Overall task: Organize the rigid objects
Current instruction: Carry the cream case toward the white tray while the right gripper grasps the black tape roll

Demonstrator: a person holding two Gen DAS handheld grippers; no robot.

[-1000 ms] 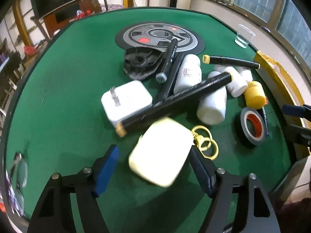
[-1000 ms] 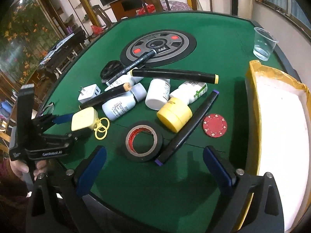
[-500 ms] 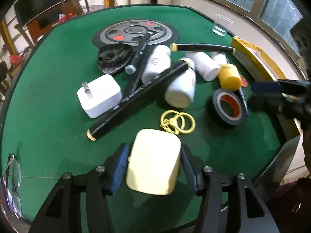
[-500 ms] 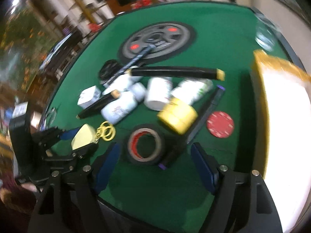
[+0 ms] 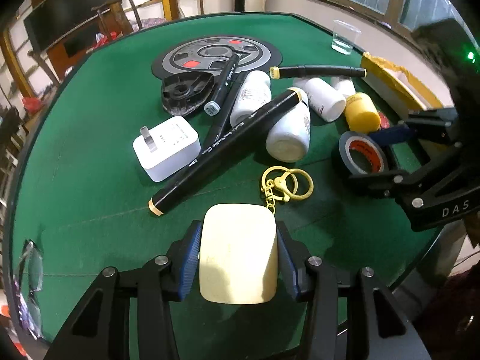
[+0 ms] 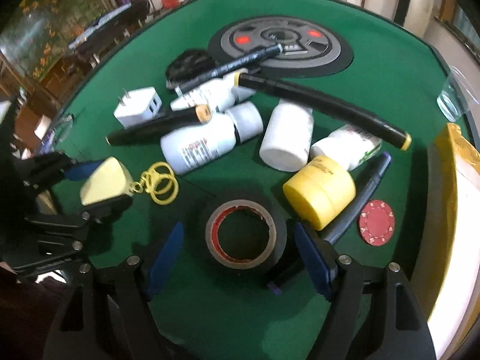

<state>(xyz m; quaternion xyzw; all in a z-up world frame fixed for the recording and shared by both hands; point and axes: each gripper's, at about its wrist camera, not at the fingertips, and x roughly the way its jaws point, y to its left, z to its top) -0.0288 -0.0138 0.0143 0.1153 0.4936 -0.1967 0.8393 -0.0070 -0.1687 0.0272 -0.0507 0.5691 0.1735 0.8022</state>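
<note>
The left gripper [image 5: 237,262] has its jaws clamped on the two sides of a pale yellow case [image 5: 238,253], which sits between the blue pads [image 5: 189,262]. A yellow key ring [image 5: 285,184] hangs off the case's far corner, just ahead of the jaws on the green surface [image 5: 90,180]. Beyond it lies a black marker [image 5: 228,150], with a white plug adapter [image 5: 166,147] to its left and white bottles [image 5: 289,133] ahead.

The right gripper [image 6: 238,247] has its jaws apart, one on either side of a black tape roll [image 6: 244,232] that lies flat between them; whether the pads touch the roll cannot be told. Just ahead and right of these jaws are a yellow jar [image 6: 319,193] and a red chip [image 6: 376,223].
</note>
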